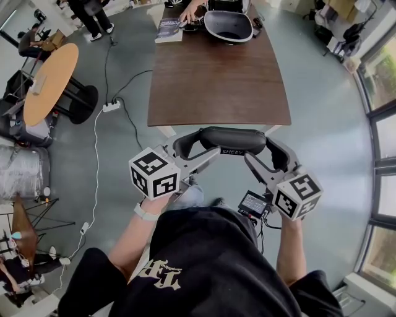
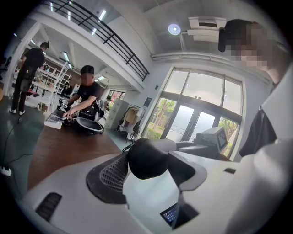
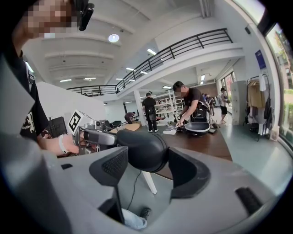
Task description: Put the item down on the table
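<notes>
Lower centre of head view: operator's black shirt, both forearms reaching up-frame.

Left gripper (image 1: 197, 151), marker cube at centre-left, jaws angled up-right. Left gripper view: both jaws clamped on one rounded end of the black pad (image 1: 232, 140), the pad filling the gap between the ribbed black jaw pads.

Right gripper (image 1: 271, 156), cube at centre-right, jaws angled up-left. Right gripper view: same story, jaws closed on the pad's other end. Small lit screen (image 1: 253, 203) on this gripper, just below-left of its cube.

Pad: long, black, cushioned, lying roughly horizontal mid-frame and spanning the two grippers. White lettering on its near face, too small to read in full. It's in the air over grey floor, just below the near edge of the table in frame. Not touching the table.

Brown table (image 1: 216, 86): upper centre of frame, running away from the operator, near half bare. At its far end, a black bowl-shaped shell with a white rim (image 1: 228, 26); a booklet (image 1: 169, 29) to its left; another person's hand (image 1: 190, 11) between the two, at the top edge.

Left of the table on the floor: white power strip (image 1: 111, 106) with cables. Upper left: round wooden tabletop (image 1: 49, 80) on a dark base.
</notes>
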A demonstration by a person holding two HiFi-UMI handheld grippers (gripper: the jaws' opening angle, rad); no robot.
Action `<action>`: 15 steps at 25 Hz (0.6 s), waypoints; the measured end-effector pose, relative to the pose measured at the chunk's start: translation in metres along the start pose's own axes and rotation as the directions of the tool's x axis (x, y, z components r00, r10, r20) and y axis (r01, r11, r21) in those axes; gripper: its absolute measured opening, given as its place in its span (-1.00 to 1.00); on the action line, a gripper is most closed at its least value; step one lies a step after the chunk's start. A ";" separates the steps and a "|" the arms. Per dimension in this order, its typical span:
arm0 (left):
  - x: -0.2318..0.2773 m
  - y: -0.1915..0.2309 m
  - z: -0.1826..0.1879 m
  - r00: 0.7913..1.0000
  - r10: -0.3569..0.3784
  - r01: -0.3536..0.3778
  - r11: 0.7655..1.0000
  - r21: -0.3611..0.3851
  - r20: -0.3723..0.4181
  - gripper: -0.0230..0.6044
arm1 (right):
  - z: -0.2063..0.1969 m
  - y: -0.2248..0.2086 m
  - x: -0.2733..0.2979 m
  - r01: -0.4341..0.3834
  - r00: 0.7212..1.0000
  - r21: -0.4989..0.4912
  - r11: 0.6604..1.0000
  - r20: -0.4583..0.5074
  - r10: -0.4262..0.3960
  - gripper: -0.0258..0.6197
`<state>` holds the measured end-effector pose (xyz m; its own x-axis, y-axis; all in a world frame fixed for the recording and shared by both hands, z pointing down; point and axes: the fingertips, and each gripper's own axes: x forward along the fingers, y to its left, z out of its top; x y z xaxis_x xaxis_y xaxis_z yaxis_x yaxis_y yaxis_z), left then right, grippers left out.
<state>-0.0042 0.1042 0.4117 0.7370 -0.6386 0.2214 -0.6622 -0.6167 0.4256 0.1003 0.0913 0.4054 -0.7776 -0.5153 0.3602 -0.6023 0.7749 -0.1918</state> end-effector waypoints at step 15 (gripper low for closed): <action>0.001 0.054 0.027 0.999 -0.033 0.033 0.999 -0.013 0.030 -0.11 | 0.028 -0.010 0.052 0.032 0.999 -0.022 0.999 -0.031 -0.032 -0.09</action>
<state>-0.0430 0.0580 0.4106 0.7541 -0.6313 0.1811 -0.6355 -0.6318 0.4438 0.0614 0.0469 0.4008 -0.7519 -0.5286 0.3940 -0.6224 0.7662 -0.1600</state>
